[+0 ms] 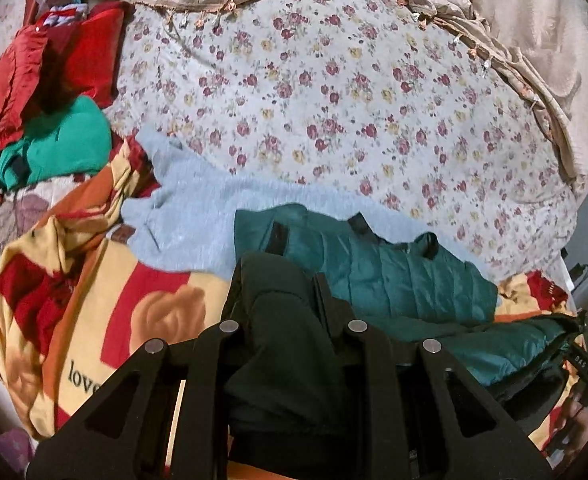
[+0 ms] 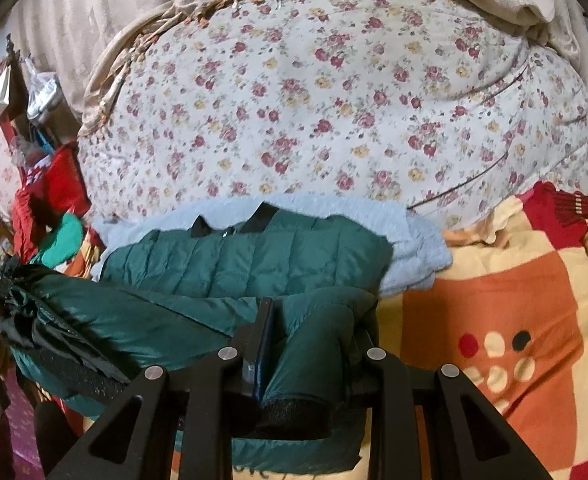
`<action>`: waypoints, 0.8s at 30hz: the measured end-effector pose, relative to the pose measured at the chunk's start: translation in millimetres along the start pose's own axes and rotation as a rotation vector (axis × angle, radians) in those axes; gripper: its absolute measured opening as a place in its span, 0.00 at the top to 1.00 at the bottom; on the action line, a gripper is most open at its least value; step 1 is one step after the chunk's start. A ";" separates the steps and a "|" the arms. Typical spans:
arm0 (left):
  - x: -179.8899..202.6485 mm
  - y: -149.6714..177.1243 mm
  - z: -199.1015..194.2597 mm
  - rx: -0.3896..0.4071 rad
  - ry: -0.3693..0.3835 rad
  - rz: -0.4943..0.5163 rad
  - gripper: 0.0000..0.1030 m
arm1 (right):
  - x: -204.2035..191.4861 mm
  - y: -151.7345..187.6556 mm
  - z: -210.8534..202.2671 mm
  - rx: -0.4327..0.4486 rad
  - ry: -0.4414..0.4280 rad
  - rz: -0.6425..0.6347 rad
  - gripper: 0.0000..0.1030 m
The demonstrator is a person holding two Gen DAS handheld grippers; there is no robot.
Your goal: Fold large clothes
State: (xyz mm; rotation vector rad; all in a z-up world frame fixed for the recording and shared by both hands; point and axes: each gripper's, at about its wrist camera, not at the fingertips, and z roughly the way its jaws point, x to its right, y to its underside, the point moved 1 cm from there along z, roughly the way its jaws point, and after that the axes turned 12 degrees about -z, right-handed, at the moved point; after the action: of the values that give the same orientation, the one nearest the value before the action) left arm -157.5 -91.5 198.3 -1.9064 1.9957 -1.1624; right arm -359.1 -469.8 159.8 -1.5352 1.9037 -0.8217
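Your left tool (image 1: pixel 280 280) is clamped on a dark green fold of the quilted jacket (image 1: pixel 393 276), and your right tool (image 2: pixel 313 320) pinches another bunched part of it (image 2: pixel 246 264). The jacket's body lies just ahead of both tools, over a pale blue towel (image 1: pixel 190 216) on the bed (image 1: pixel 333 92).

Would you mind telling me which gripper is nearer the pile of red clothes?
Left. The left gripper holds the dark green quilted jacket beside the pile of red clothes; the right gripper grips its far end.
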 end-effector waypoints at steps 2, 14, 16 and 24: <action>4.8 -8.2 6.5 0.006 -0.013 0.002 0.82 | 4.0 -6.8 4.5 0.004 0.014 0.000 0.76; 21.8 -46.7 63.0 0.015 -0.074 -0.031 0.82 | 22.4 -52.0 50.8 0.005 0.092 -0.019 0.76; 23.0 -53.2 83.3 0.001 -0.087 -0.055 0.82 | 30.6 -56.1 66.5 -0.005 0.086 0.014 0.76; 15.8 -52.6 159.8 -0.065 -0.170 -0.119 0.81 | 53.2 -47.8 144.9 -0.061 0.079 0.103 0.76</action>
State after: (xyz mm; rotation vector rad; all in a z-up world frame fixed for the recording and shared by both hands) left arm -24.8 -167.5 126.3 -2.1038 1.8764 -0.9354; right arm -231.1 -546.5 98.0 -1.4457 2.0648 -0.7958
